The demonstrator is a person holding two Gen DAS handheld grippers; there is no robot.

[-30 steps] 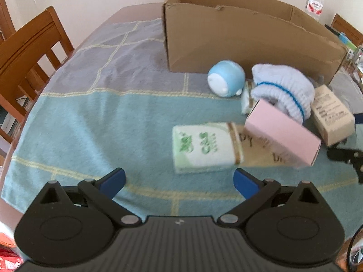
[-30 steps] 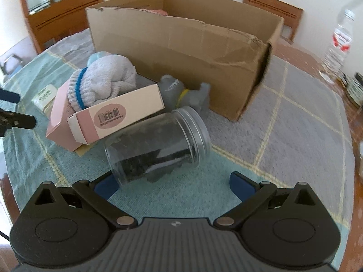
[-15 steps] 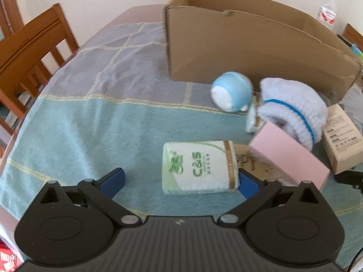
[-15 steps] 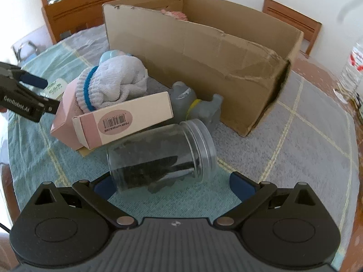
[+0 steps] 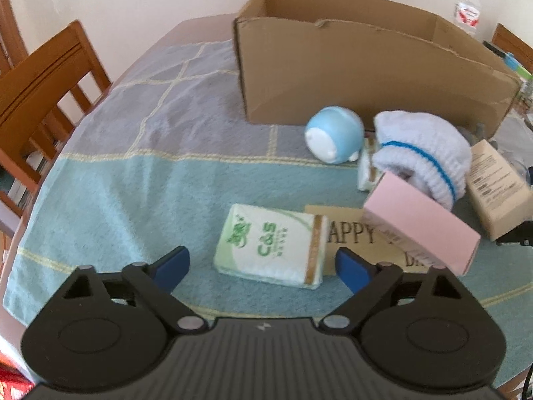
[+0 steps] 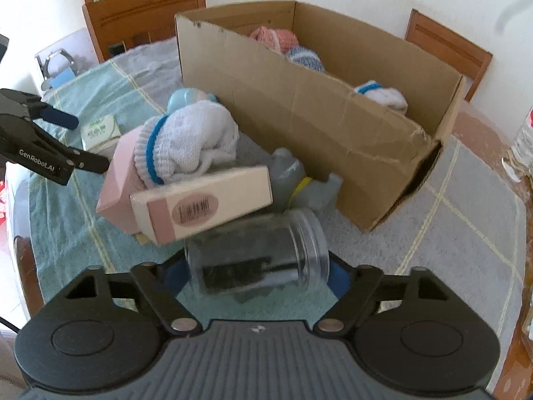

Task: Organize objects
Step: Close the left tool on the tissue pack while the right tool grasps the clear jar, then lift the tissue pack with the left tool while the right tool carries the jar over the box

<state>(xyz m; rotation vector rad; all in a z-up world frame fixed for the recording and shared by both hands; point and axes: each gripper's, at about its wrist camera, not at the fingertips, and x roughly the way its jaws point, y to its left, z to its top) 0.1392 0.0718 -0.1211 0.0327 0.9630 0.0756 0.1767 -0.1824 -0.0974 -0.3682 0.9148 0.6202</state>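
As it lies sideways, clear jar (image 6: 258, 260), dark contents

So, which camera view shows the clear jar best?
The right wrist view: the clear jar lies on its side between the closing fingers of the right gripper, dark contents visible. The left wrist view does not show the jar.
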